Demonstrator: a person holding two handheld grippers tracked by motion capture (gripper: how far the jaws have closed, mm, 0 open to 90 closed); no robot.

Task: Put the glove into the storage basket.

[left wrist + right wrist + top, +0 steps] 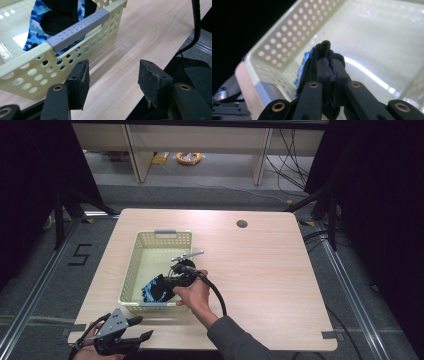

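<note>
Cloth [152,290] clamped in right claw [161,289] inside basket [131,270], left claw [141,329] apart, near basket

Dim surroundings, bright overhead glare on basket [372,30] floor

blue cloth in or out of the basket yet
In, but not let go: the cloth hangs inside the basket, with the right gripper shut on it.

A pale wooden table [260,270] carries one perforated yellow-green basket [131,270].
</note>
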